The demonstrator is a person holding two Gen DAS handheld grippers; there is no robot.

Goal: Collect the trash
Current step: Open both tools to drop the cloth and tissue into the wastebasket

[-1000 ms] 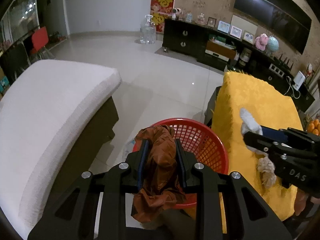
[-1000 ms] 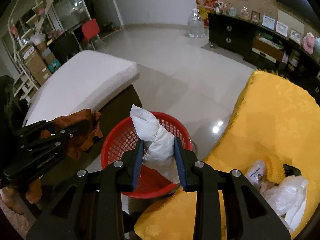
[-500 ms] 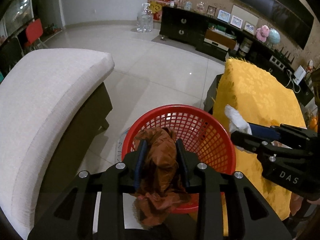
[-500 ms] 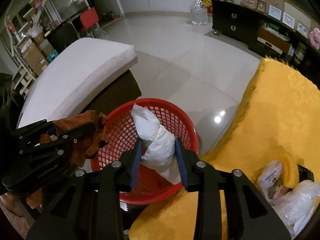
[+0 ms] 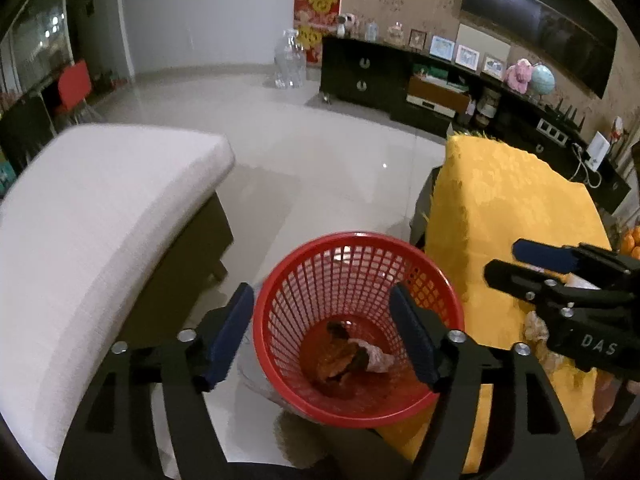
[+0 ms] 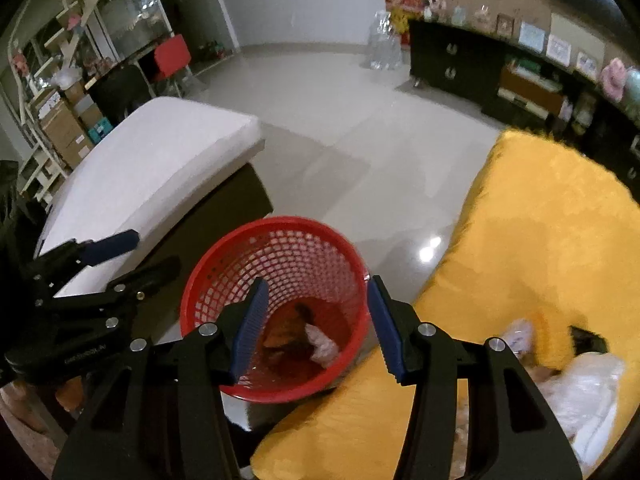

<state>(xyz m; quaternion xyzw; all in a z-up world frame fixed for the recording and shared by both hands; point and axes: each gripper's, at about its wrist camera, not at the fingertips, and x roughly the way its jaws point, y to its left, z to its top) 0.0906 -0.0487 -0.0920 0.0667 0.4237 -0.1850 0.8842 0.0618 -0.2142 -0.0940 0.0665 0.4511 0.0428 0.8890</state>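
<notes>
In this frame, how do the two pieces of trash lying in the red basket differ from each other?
The brown wrapper is dark orange-brown, while the white tissue wad is pale. The brown wrapper covers more of the basket floor; the white tissue wad is the smaller lump. In the right wrist view the wrapper lies left of the wad. Both are crumpled and rest at the basket's bottom, touching each other, free of either claw.

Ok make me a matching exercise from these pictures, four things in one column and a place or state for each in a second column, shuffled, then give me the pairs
Things:
1. brown wrapper
2. left claw
3. red basket
4. clear plastic bag

Places or states:
A. on the floor between the white seat and the yellow cloth
B. on the yellow cloth
C. at the bottom of the basket beside the white tissue
D. open and holding nothing

Pairs: 1-C, 2-D, 3-A, 4-B
</notes>
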